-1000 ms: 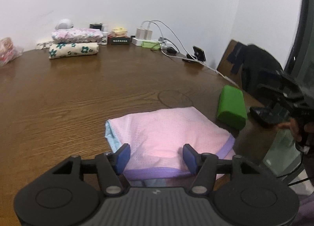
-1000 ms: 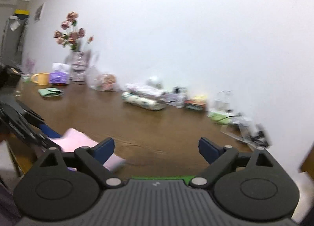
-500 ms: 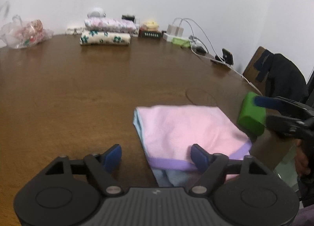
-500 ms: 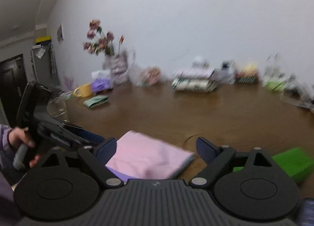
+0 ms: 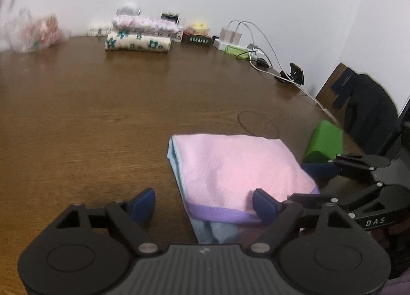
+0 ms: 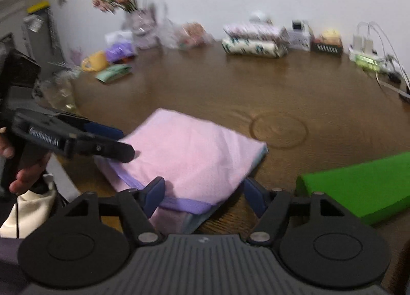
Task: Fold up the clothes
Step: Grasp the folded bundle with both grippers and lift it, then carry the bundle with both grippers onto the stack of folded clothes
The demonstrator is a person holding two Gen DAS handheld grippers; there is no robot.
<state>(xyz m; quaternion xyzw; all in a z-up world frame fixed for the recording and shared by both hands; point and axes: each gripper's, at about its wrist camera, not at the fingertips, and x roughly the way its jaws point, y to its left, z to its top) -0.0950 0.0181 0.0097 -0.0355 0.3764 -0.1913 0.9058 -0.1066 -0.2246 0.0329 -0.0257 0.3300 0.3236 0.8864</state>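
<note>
A folded pink garment [image 5: 238,166] with a purple hem and pale blue layers lies at the near edge of the brown table [image 5: 102,105]; it also shows in the right wrist view [image 6: 189,154]. My left gripper [image 5: 203,204] is open, straddling the garment's near left corner without holding it. My right gripper [image 6: 202,191] is open, its fingers on either side of the garment's near corner. Each gripper shows in the other's view, the right one [image 5: 358,179] at the garment's right edge, the left one [image 6: 71,138] at its left edge.
A green block [image 5: 325,141] lies right of the garment. Folded floral clothes [image 5: 138,36] are stacked at the far wall beside chargers and cables [image 5: 243,43]. A flower vase [image 6: 135,20], a yellow mug [image 6: 96,61] and bags sit far left. A chair with dark clothing [image 5: 366,105] stands at the right.
My left gripper opened wider and shifted left off the garment's hem. My right gripper swung left and down to the garment's right corner.
</note>
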